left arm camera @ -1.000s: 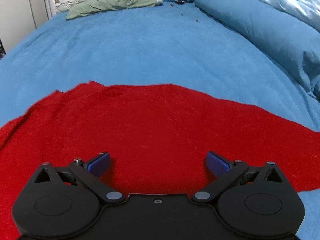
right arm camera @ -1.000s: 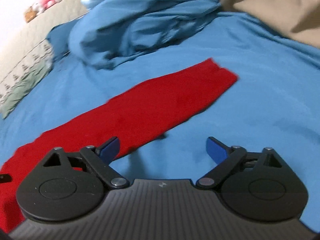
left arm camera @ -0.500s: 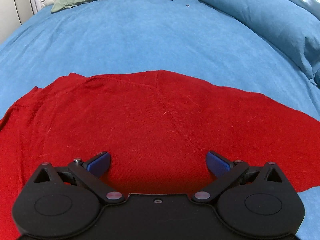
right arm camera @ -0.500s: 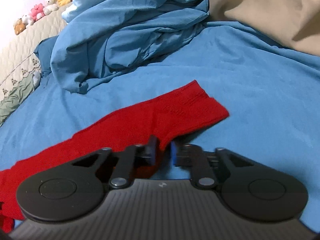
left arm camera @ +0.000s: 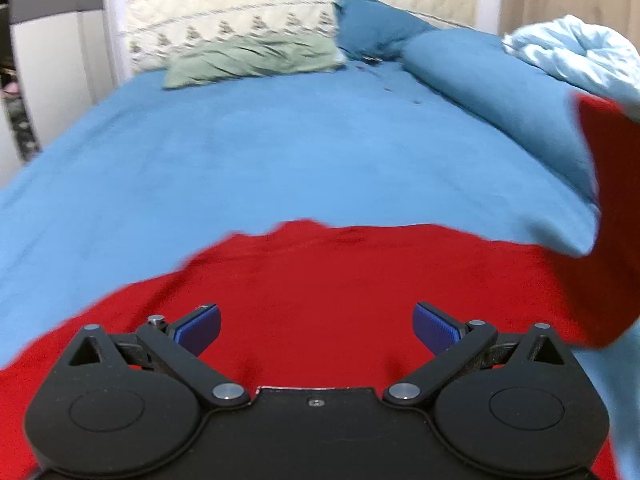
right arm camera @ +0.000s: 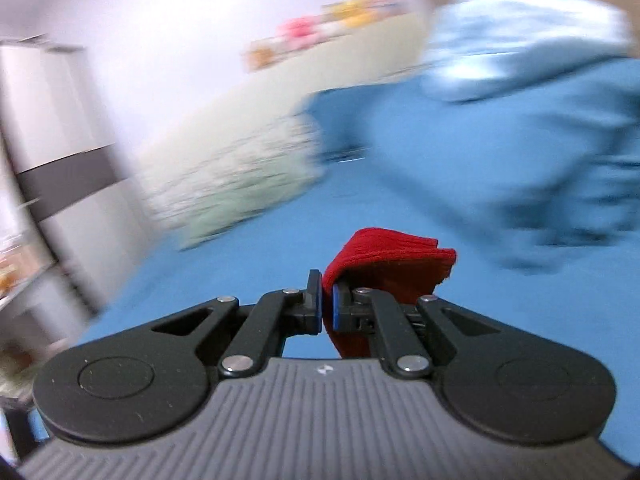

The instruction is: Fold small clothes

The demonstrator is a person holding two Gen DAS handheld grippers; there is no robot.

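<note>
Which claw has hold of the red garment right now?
The right claw: it is shut on the cuff end of the red garment. The left claw is open above the cloth, gripping nothing.

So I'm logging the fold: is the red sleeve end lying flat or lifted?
Lifted. The right tool is shut on the red sleeve end, which stands above the blue bedsheet.

no readable text, no labels, no brand names, no numbers, no signs anywhere in either wrist view
</note>
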